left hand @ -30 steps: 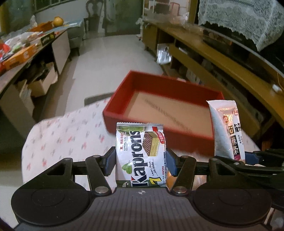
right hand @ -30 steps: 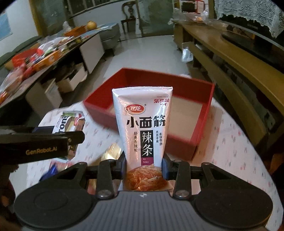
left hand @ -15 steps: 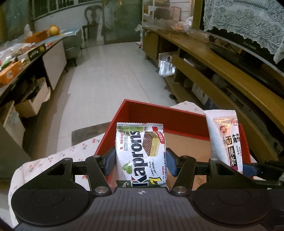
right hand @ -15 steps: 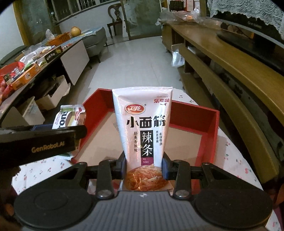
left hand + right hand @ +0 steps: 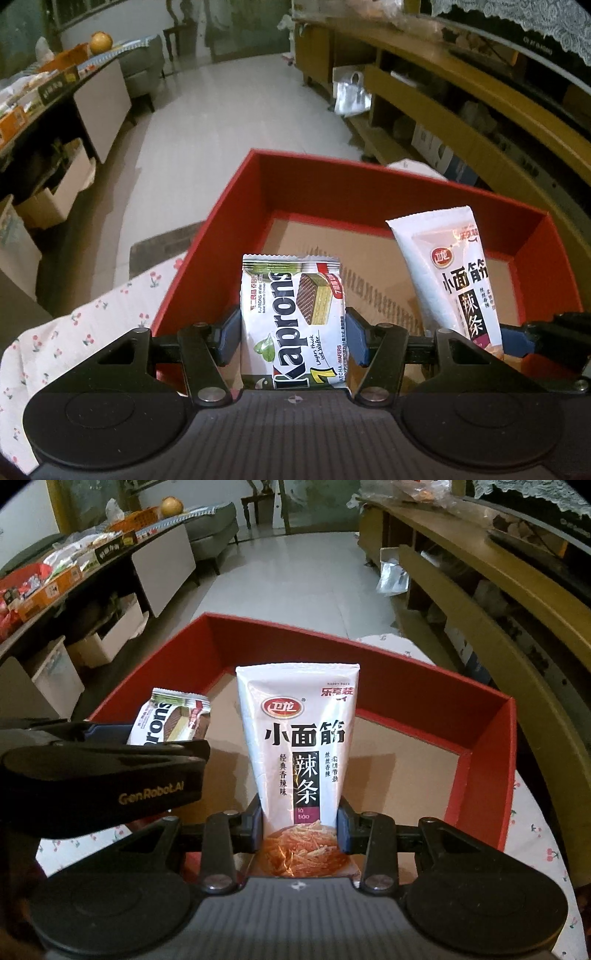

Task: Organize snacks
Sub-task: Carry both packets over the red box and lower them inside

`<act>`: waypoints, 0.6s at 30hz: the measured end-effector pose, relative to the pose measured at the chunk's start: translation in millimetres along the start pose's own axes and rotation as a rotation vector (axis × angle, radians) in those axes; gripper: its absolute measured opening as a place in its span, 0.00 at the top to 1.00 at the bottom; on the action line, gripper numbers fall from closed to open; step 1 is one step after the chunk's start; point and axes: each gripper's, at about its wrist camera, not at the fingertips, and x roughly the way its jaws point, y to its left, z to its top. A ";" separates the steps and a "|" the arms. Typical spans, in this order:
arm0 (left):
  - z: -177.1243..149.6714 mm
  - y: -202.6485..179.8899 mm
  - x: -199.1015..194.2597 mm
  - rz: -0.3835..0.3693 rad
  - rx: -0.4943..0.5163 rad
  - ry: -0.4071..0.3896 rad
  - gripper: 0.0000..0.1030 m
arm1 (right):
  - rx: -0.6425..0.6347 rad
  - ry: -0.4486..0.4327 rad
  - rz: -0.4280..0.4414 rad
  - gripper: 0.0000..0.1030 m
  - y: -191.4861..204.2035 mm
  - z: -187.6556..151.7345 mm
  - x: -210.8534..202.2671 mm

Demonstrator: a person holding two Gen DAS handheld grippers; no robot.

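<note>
My left gripper (image 5: pixel 293 338) is shut on a white and green Kaprons wafer pack (image 5: pixel 291 314) and holds it upright over the near left part of the red box (image 5: pixel 229 206). My right gripper (image 5: pixel 301 829) is shut on a white latiao snack pouch (image 5: pixel 299 738) and holds it upright over the red box (image 5: pixel 491 746). The pouch also shows in the left wrist view (image 5: pixel 448 273), to the right of the wafer pack. The wafer pack (image 5: pixel 173 723) and the left gripper's body (image 5: pixel 103 771) show at the left of the right wrist view. The box's brown cardboard floor is bare.
The box sits on a table with a white cherry-print cloth (image 5: pixel 85 332). A long wooden shelf unit (image 5: pixel 461 110) runs along the right. A cluttered counter with boxes and packets (image 5: pixel 55 579) stands at the left. Tiled floor (image 5: pixel 229 96) lies beyond.
Both grippers have moved forward with their packs, from in front of the red box to above its inside. Both grips are unchanged.
</note>
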 end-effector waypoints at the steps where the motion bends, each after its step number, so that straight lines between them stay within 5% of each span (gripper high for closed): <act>1: -1.9 -1.2 2.3 0.003 0.006 0.007 0.37 | 0.002 0.000 -0.001 0.50 -1.6 -1.6 1.1; 18: -11.5 -11.2 6.3 0.032 0.067 0.018 0.39 | 0.026 0.016 -0.042 0.49 -11.5 -3.6 5.7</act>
